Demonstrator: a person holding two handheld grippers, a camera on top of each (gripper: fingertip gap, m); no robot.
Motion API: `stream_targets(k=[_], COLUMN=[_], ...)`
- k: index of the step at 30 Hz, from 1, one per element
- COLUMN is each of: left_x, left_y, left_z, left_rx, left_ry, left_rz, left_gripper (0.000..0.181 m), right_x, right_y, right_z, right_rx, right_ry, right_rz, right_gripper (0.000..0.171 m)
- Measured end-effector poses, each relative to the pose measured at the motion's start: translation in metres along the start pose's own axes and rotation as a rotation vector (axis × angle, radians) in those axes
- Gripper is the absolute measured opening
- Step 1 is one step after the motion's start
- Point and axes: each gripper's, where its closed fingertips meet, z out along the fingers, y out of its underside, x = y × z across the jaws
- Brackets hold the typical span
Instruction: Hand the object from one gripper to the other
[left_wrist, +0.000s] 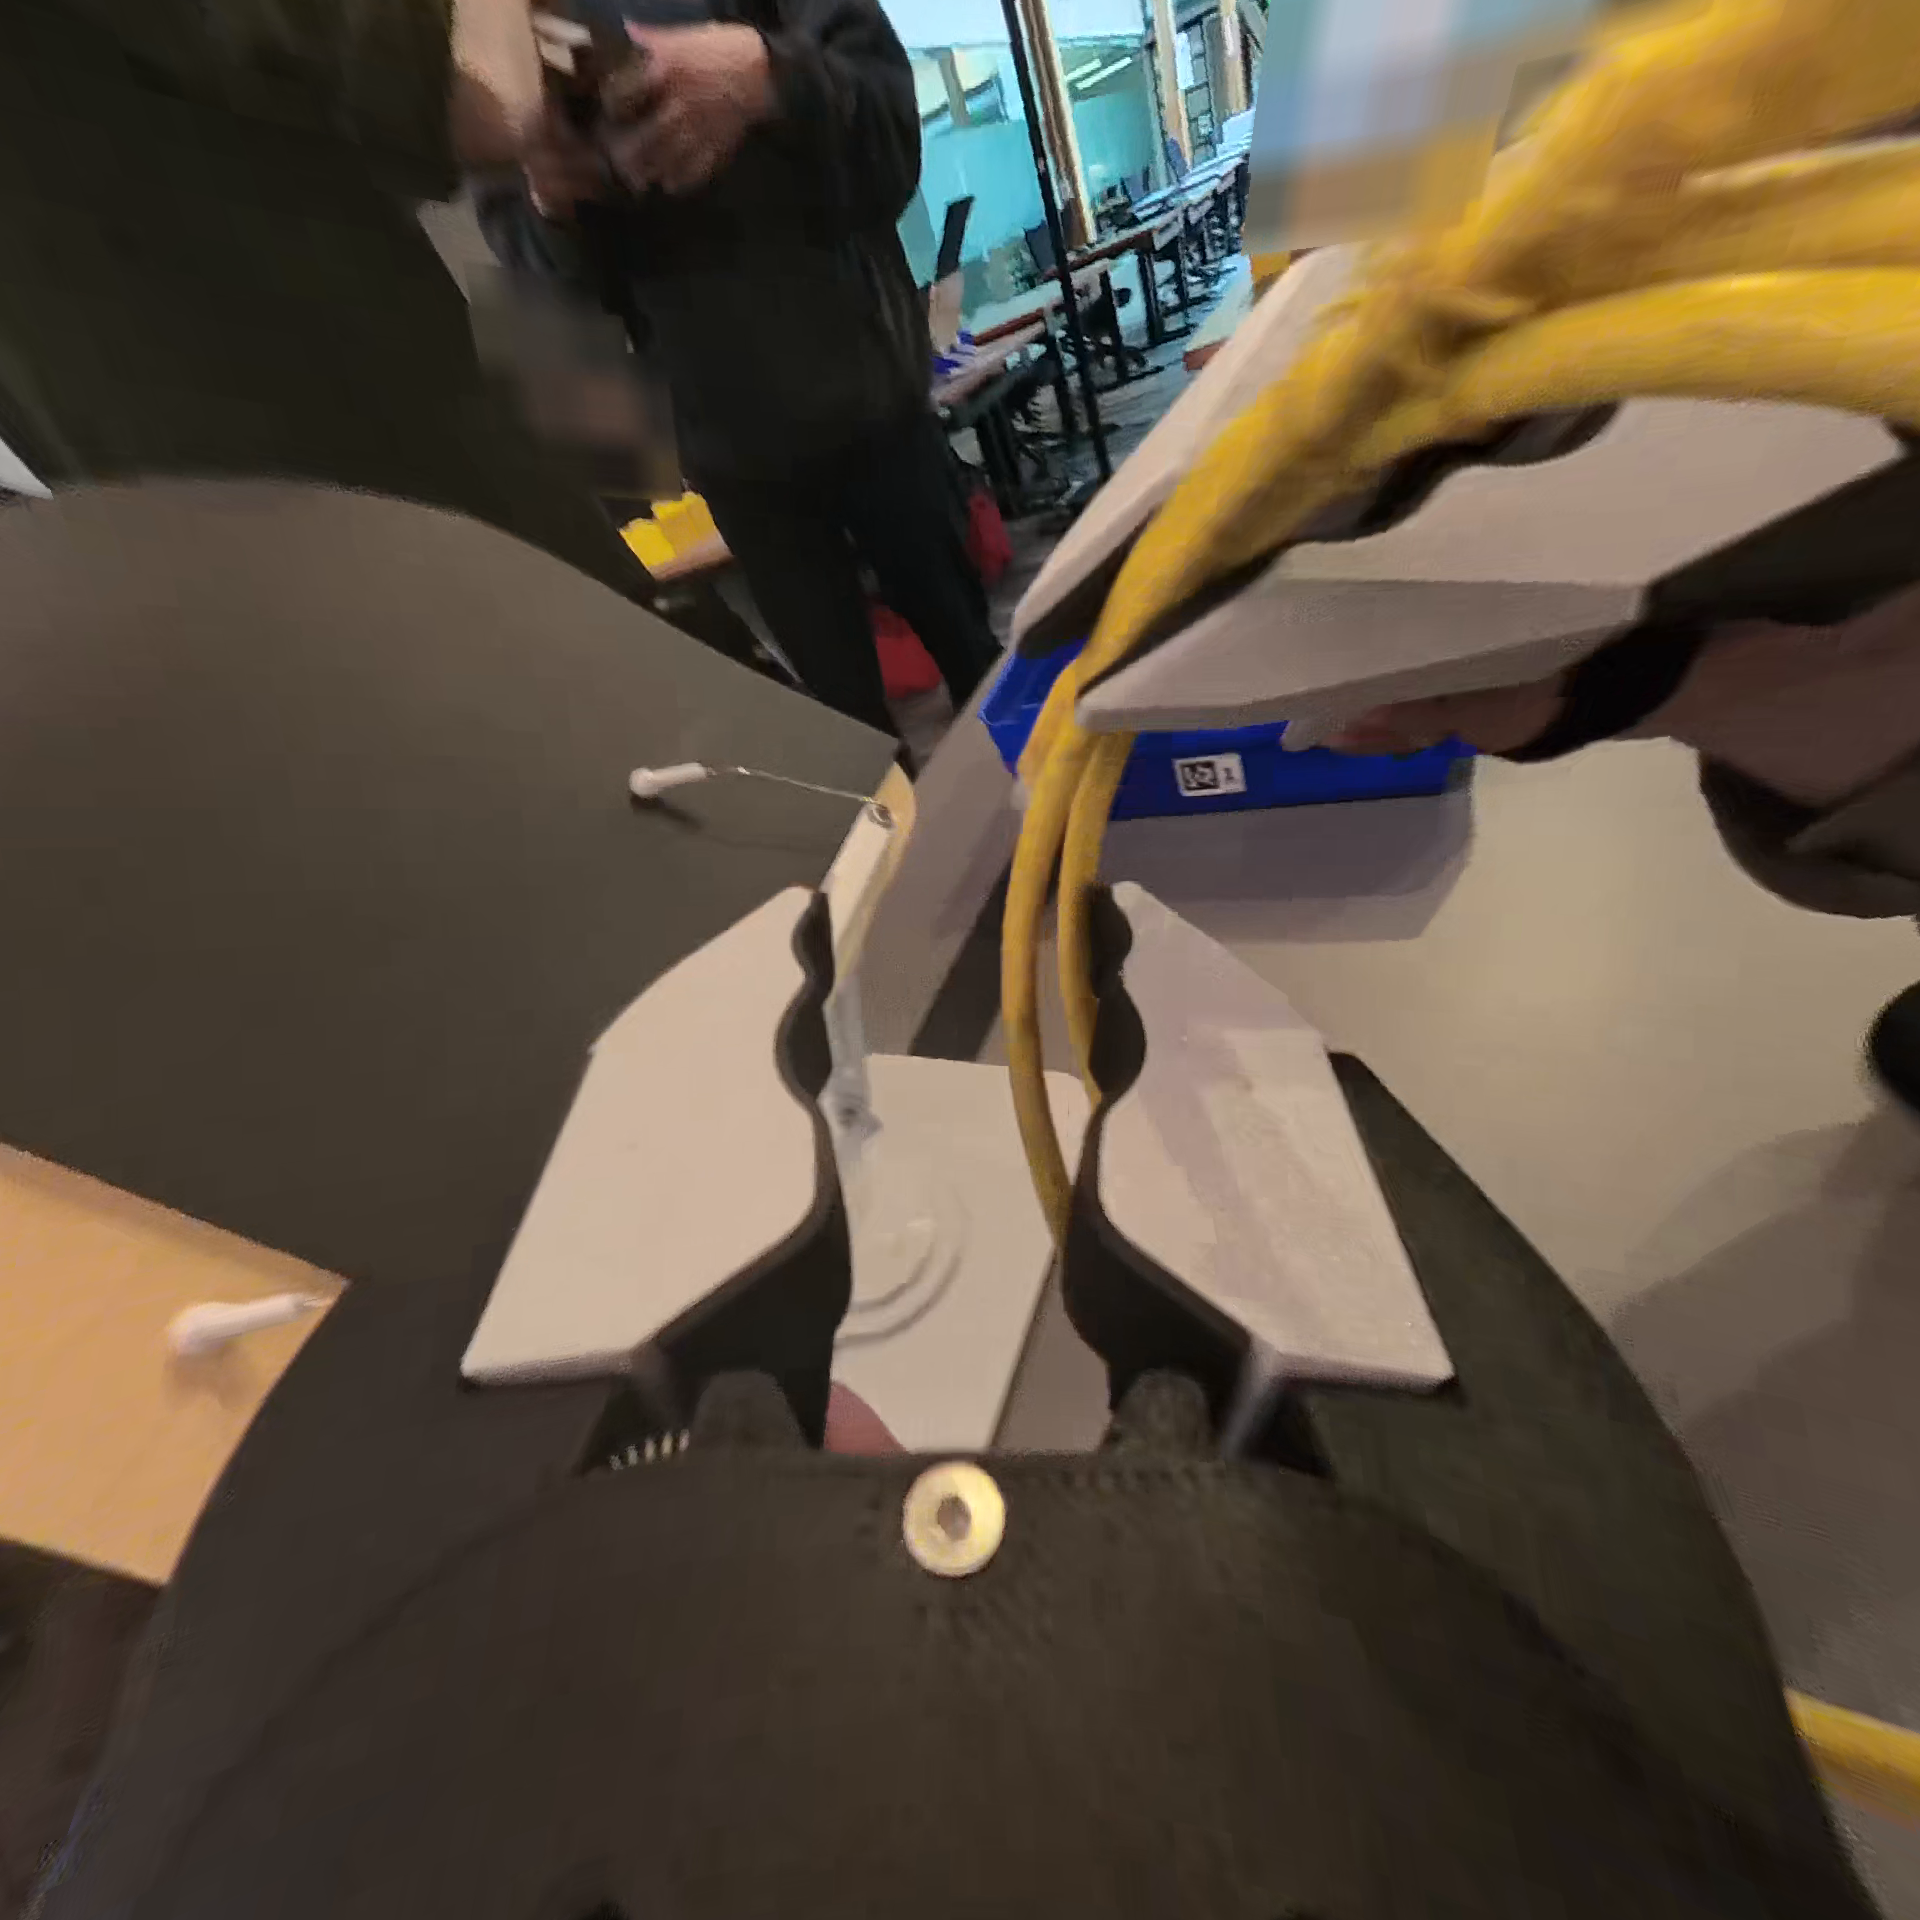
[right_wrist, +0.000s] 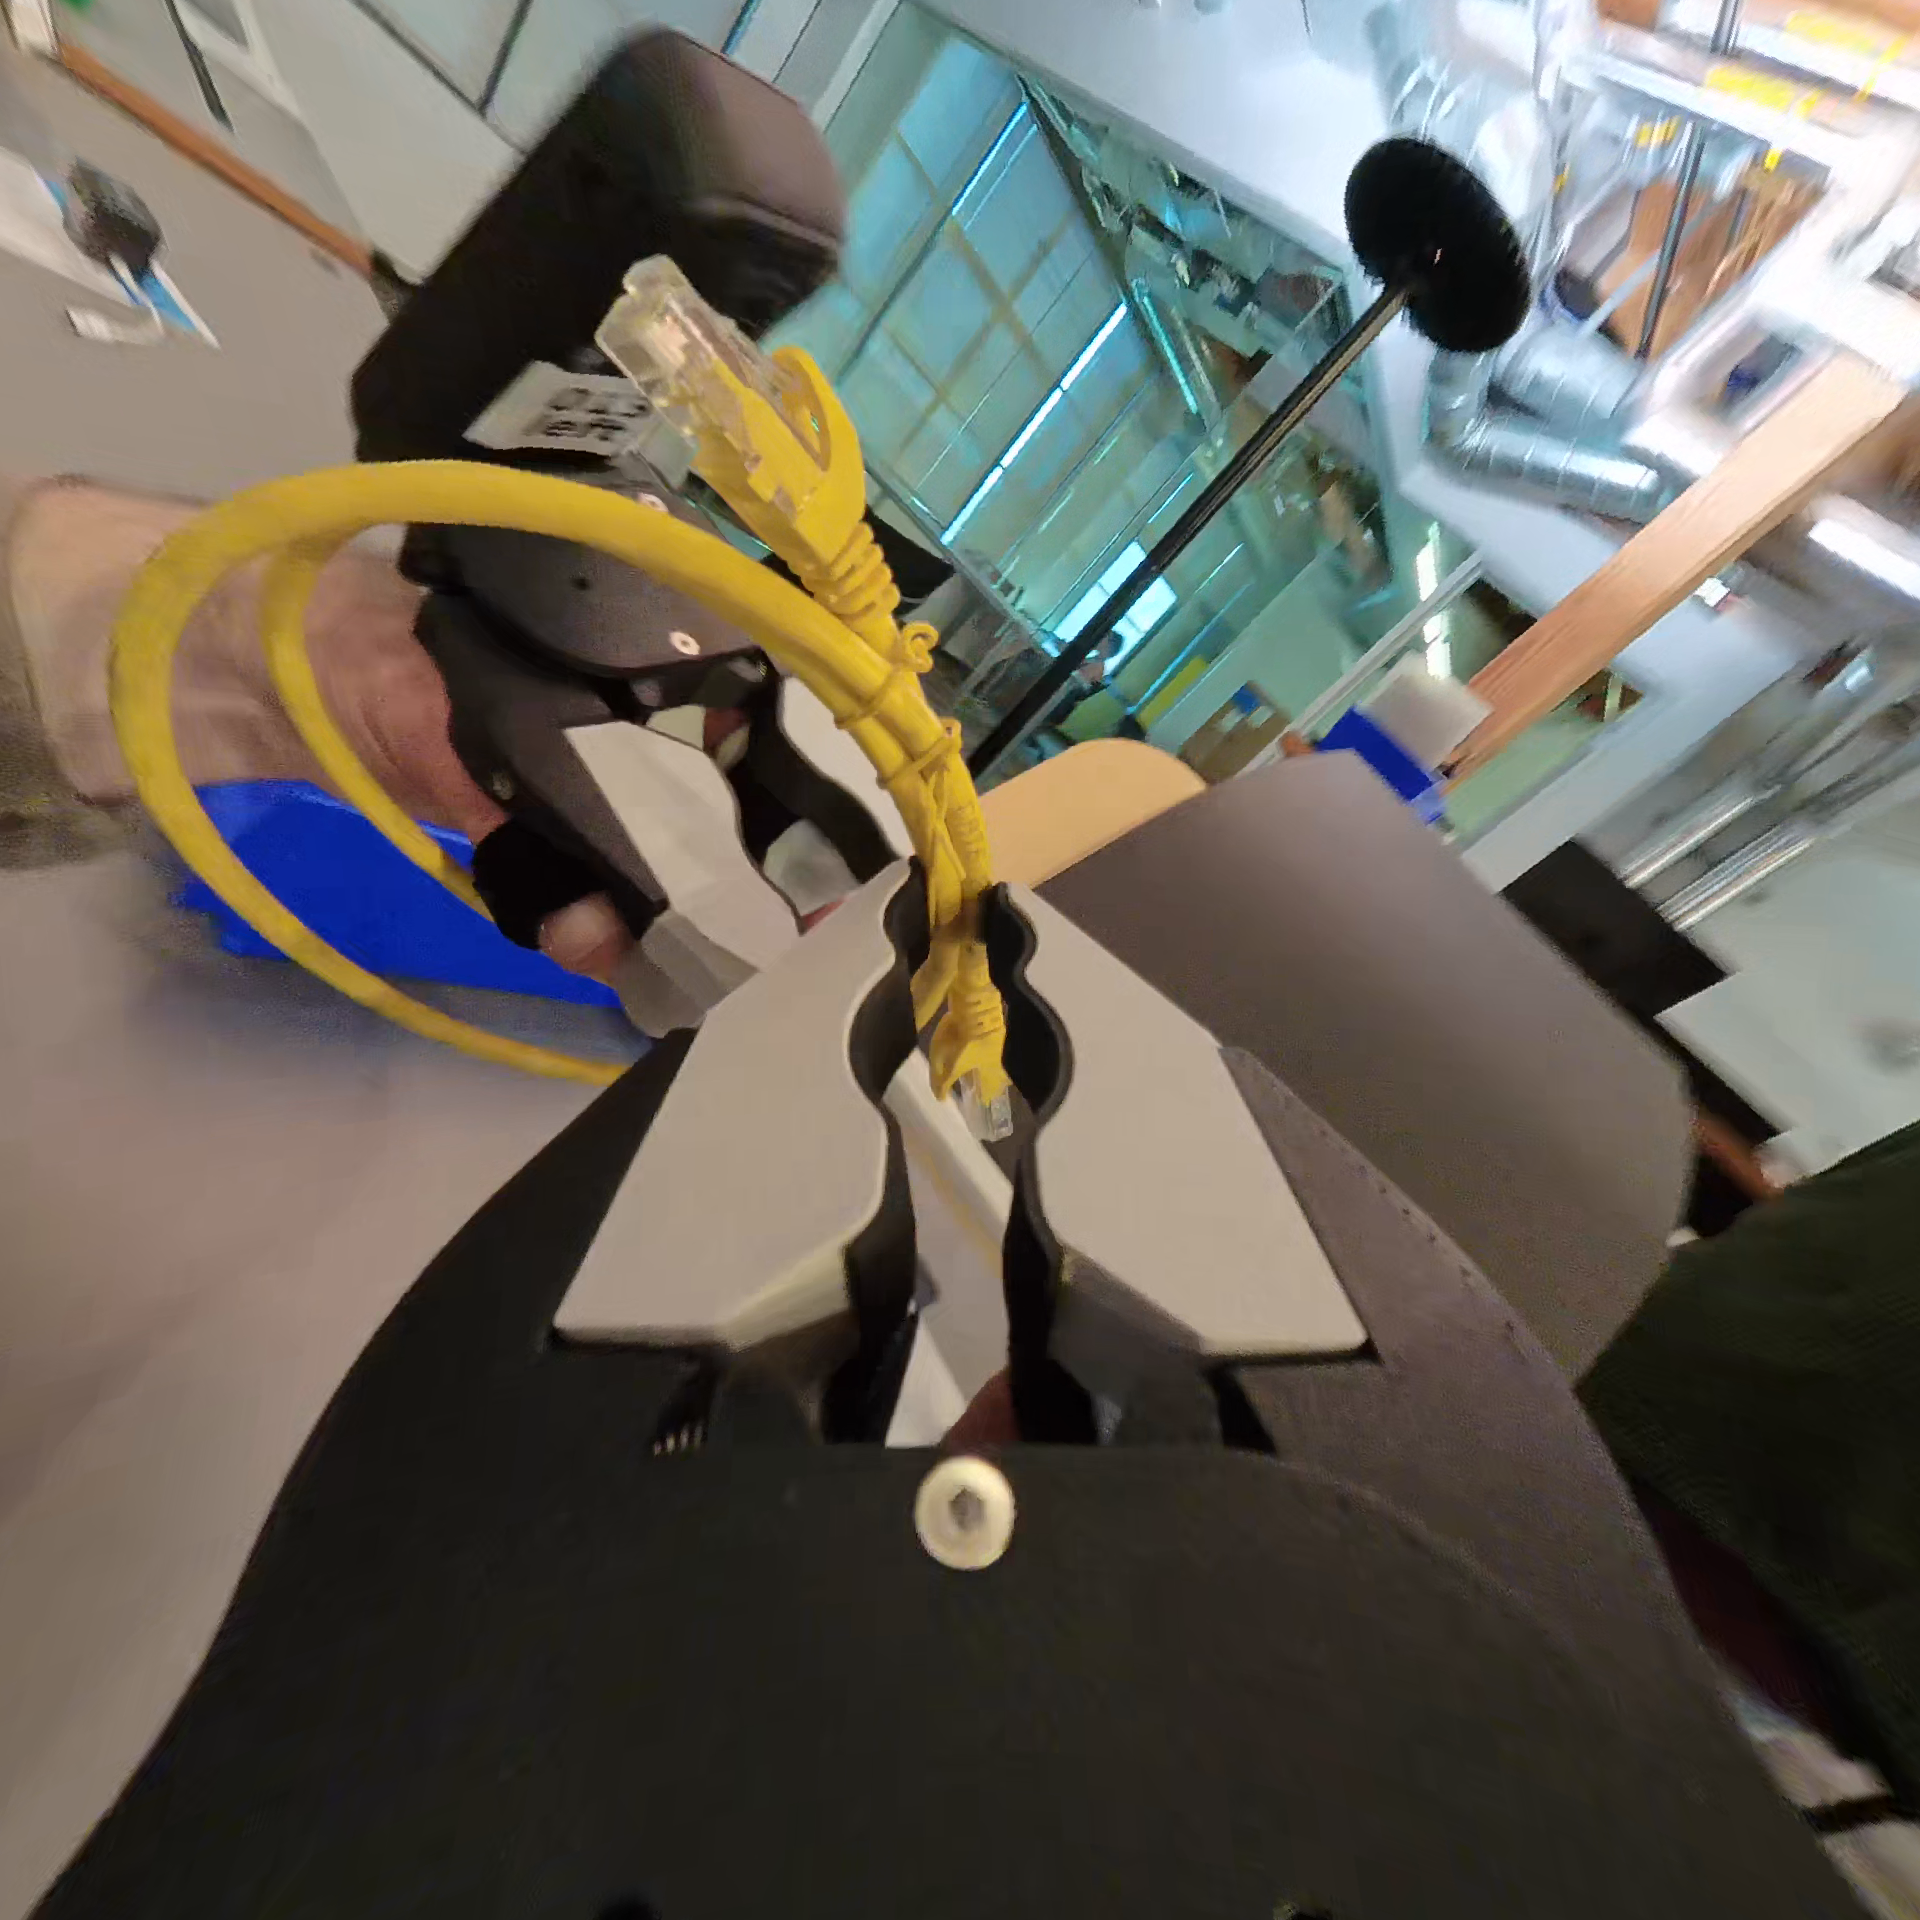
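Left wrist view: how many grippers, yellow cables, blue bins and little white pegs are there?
Grippers: 2 (left gripper, right gripper)
Yellow cable: 1
Blue bin: 1
White pegs: 2
Total: 6

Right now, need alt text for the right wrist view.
The right gripper is shut on a coiled yellow network cable, clamped at its fingertips where the strands are tied together. The cable's loop arcs out to the left, with one clear plug pointing up. The left gripper sits just behind, above a blue bin.
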Motion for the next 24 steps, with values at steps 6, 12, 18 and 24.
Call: stream_targets(k=[6,12,18,24], left_x=[-0.004,0.003,0.029,0.051], left_y=[-0.031,-0.066,-0.083,-0.088], left_z=[-0.014,-0.034,-0.034,-0.028], left_rx=[0.11,0.222,0.252,0.276], left_ry=[-0.17,-0.364,-0.478,-0.518], left_rz=[0.29,0.633,0.939,1.092], left_gripper=[0.053,0.058,0.057,0.019], right_x=[0.0,-0.013,-0.029,-0.047], right_y=[0.023,0.038,0.048,0.054], right_z=[0.0,0.002,0.006,0.008], right_rx=[-0.013,-0.026,-0.038,-0.049], right_ry=[-0.162,-0.323,-0.442,-0.539], right_rz=[0.347,0.601,0.781,0.866], right_gripper=[0.007,0.007,0.008,0.007])
